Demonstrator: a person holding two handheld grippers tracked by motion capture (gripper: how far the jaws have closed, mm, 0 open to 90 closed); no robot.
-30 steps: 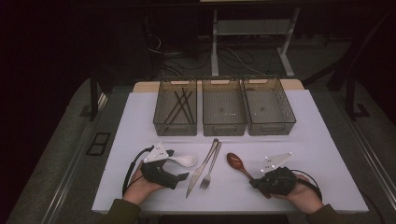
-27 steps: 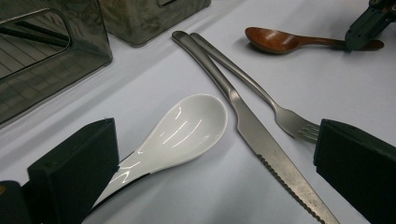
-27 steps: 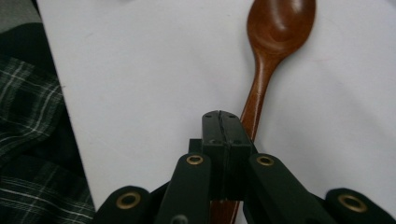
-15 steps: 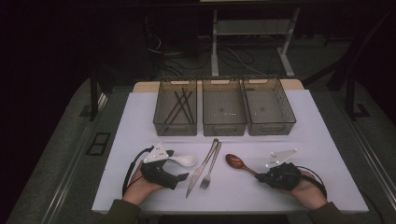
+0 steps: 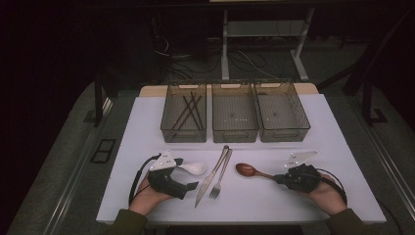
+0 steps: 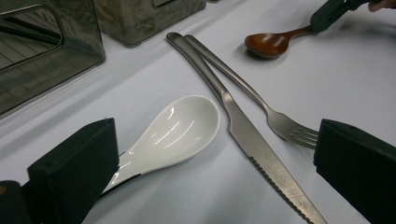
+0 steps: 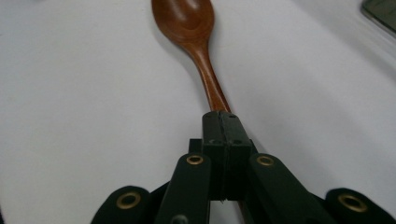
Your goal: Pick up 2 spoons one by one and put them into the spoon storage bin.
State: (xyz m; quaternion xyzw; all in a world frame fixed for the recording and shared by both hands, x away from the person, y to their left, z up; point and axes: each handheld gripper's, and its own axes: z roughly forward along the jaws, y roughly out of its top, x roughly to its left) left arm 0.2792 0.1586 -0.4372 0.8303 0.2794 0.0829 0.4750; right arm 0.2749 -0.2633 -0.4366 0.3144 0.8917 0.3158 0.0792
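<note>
We clamp our right gripper [image 7: 219, 122] on the wooden spoon [image 7: 194, 32] handle; our left gripper [image 6: 212, 154] rests with jaws wide around the white spoon [image 6: 175, 128].

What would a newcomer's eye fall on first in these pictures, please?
Probably the brown wooden spoon on the white table, its handle pinched in the shut right gripper. Next, the glossy white spoon between the open left gripper jaws, beside a crossed knife and fork.
</note>
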